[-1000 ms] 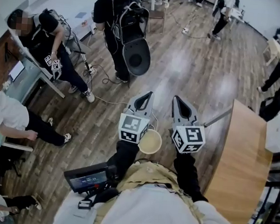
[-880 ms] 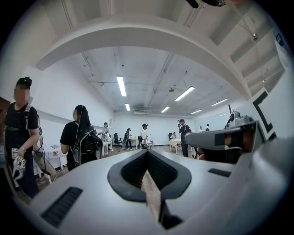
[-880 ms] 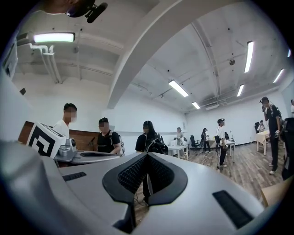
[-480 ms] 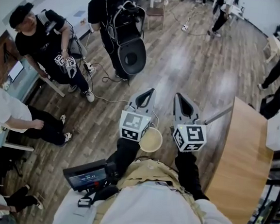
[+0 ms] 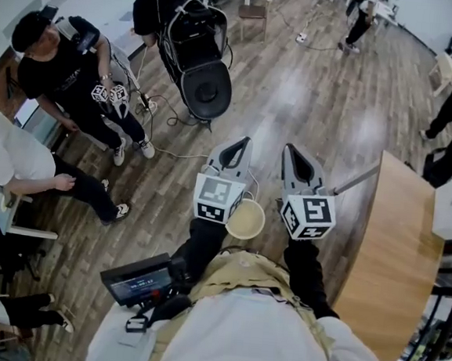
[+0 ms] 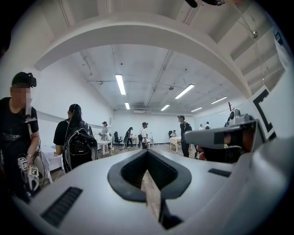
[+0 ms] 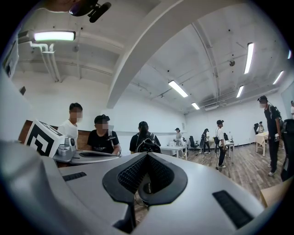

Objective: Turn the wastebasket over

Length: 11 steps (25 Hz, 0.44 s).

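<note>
Currently both grippers are held out level side by side in front of the person's chest, over the wood floor [image 5: 297,88]. Left gripper [image 5: 244,140]: claw closed, tips together, nothing clamped; its own view shows only a thin slit between the black pads [image 6: 126,172], with floor showing through. Right gripper [image 5: 289,147]: same pose, and its own view has the tips meeting and nothing held. Wastebasket [image 5: 245,219]: small, cream, round. In the head view it sits between the two marker cubes, left cube [image 5: 218,200] and right cube [image 5: 308,217], just in front of the person's torso, with its mouth facing up toward the camera, so not flipped. Its rim overlaps the left cube's edge in that view. No claw is on it, and I can't tell whether it stands on the floor. It doesn't show in either gripper view. A wooden table [image 5: 396,254] stands to the right, close to the right gripper. A screen unit [image 5: 139,280] hangs at the person's left hip. Bystanders stand off to the left, one in black with a cap [image 5: 55,66] and one seated in white [image 5: 8,157]. Another, further up, carries a black rig with a round black part [image 5: 206,91]. Each gripper view catches the other gripper at its edge.
</note>
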### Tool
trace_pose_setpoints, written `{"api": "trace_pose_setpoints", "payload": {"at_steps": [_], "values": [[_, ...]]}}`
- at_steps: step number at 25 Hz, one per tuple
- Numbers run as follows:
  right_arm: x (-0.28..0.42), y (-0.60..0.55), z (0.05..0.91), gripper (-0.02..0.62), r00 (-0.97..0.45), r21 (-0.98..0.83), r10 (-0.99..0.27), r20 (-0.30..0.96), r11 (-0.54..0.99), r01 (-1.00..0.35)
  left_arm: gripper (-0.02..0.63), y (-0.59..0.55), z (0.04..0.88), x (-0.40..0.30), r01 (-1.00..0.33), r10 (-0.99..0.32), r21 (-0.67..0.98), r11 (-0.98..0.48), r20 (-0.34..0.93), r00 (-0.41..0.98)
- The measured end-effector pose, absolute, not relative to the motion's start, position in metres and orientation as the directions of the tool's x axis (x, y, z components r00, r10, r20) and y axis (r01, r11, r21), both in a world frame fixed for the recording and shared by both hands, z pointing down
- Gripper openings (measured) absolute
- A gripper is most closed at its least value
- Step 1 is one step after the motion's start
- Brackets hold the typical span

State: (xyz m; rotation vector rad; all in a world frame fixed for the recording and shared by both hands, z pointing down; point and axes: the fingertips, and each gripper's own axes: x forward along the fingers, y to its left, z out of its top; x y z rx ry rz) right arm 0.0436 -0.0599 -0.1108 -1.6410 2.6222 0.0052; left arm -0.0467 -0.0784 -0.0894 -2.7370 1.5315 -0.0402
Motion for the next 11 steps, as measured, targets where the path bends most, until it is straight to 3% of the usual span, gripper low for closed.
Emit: {"api": "trace_pose_setpoints", "payload": {"at_steps": [11], "values": [[0.0409,-0.0538,-0.1068,0.02,-0.432,-0.02,-0.901,-0.05,0.433,-0.901,0.002,-0.0721,-0.0837,-0.0501,-0.852,-0.852,-0.008,-0.523,0.026,0.522]]}}
